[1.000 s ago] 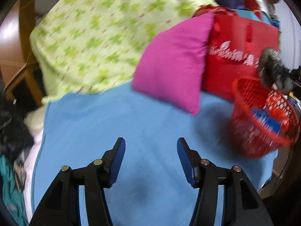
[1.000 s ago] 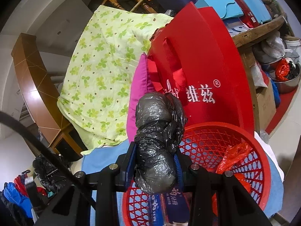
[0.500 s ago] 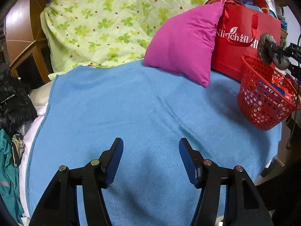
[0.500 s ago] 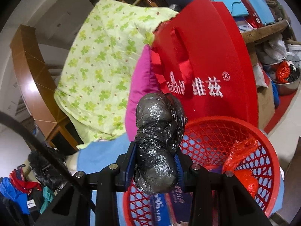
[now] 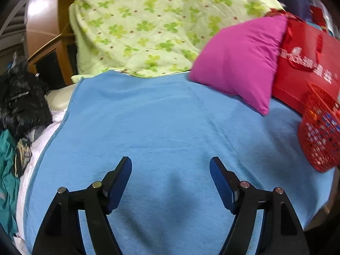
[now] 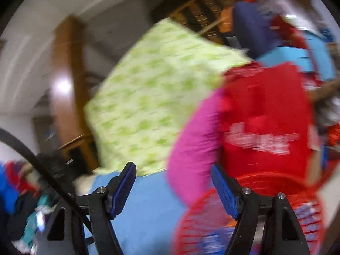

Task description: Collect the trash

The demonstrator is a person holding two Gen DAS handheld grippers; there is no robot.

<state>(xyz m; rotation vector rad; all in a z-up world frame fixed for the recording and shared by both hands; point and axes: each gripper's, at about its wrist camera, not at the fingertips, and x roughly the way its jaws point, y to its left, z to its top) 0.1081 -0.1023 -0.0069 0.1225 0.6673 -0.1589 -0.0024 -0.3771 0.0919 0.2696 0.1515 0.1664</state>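
A red mesh basket (image 5: 320,131) holding wrappers stands at the right edge of a blue blanket (image 5: 165,127) on a bed. My left gripper (image 5: 170,176) hovers over the bare blanket, its jaws opening, with nothing between the blue pads. The right wrist view is blurred: my right gripper (image 6: 173,182) sits just above and left of the red basket (image 6: 212,210), its jaws opening and nothing between them. The black plastic bag it held is out of sight.
A magenta pillow (image 5: 240,61) leans on a red paper bag (image 5: 308,68) behind the basket. A green clover quilt (image 5: 159,25) is heaped at the bed's head. Dark clothes (image 5: 21,99) pile up at the left, by a wooden bed frame (image 5: 42,31).
The right gripper opened and the black bag left its jaws; its view swung left and blurred. The left gripper widened and sank toward the blanket, the basket sliding to the right edge.
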